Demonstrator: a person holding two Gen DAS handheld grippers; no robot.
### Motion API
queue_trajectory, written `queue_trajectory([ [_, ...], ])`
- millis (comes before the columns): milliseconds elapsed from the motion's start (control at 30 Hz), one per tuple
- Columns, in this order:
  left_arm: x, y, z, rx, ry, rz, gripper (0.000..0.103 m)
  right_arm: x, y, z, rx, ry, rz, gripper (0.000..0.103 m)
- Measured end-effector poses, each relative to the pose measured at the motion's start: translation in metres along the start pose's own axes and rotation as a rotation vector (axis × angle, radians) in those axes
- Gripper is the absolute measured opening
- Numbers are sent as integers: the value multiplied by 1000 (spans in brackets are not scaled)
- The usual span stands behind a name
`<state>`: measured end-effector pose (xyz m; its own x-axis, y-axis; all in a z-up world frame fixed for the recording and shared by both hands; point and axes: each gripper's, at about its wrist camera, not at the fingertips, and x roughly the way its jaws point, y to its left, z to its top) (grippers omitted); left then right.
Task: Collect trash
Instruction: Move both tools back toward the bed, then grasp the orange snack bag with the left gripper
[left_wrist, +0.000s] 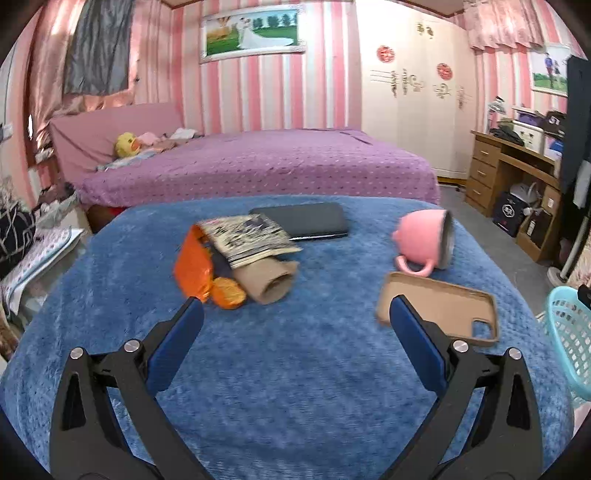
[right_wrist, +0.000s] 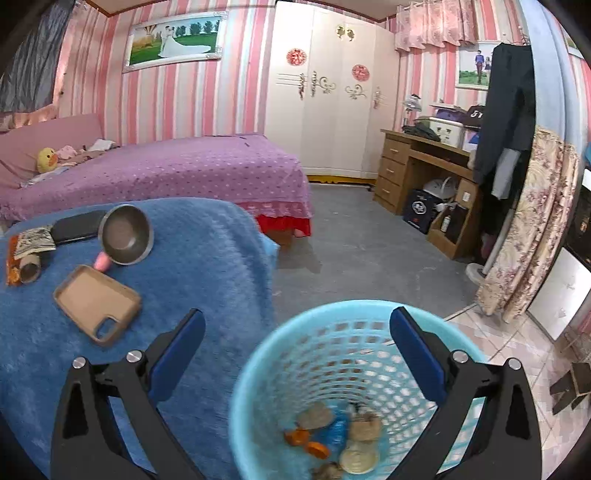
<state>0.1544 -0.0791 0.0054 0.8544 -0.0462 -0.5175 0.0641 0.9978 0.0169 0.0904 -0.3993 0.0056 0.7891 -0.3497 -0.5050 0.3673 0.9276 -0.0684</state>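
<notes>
On the blue blanket-covered table (left_wrist: 295, 369) lies a heap of trash: an orange wrapper (left_wrist: 195, 269), a folded printed paper (left_wrist: 247, 236) and a cardboard tube (left_wrist: 269, 282). My left gripper (left_wrist: 293, 310) stands open just short of the heap, nothing between its blue pads. In the right wrist view my right gripper (right_wrist: 297, 325) hangs open and empty over the light-blue basket (right_wrist: 258, 354), which holds several scraps (right_wrist: 332, 435) at its bottom. The same heap of trash (right_wrist: 26, 254) lies far left.
A pink mug (left_wrist: 424, 240) lies on its side by a tan phone case (left_wrist: 443, 306); a dark flat case (left_wrist: 306, 219) sits behind the paper. The basket (left_wrist: 569, 332) stands right of the table. A purple bed (left_wrist: 258, 162), wardrobe and wooden desk (right_wrist: 417, 173) lie beyond.
</notes>
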Motion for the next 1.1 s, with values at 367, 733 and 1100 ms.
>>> queue_trajectory([
  [367, 12, 47, -5, -27, 48, 68, 97, 0, 80, -4, -35, 12, 119, 98],
  [733, 24, 84, -3, -77, 80, 101, 97, -2, 135, -7, -80, 35, 204, 98],
  [1100, 45, 118, 1, -168, 123, 108, 97, 6, 176, 26, -100, -1, 255, 98],
])
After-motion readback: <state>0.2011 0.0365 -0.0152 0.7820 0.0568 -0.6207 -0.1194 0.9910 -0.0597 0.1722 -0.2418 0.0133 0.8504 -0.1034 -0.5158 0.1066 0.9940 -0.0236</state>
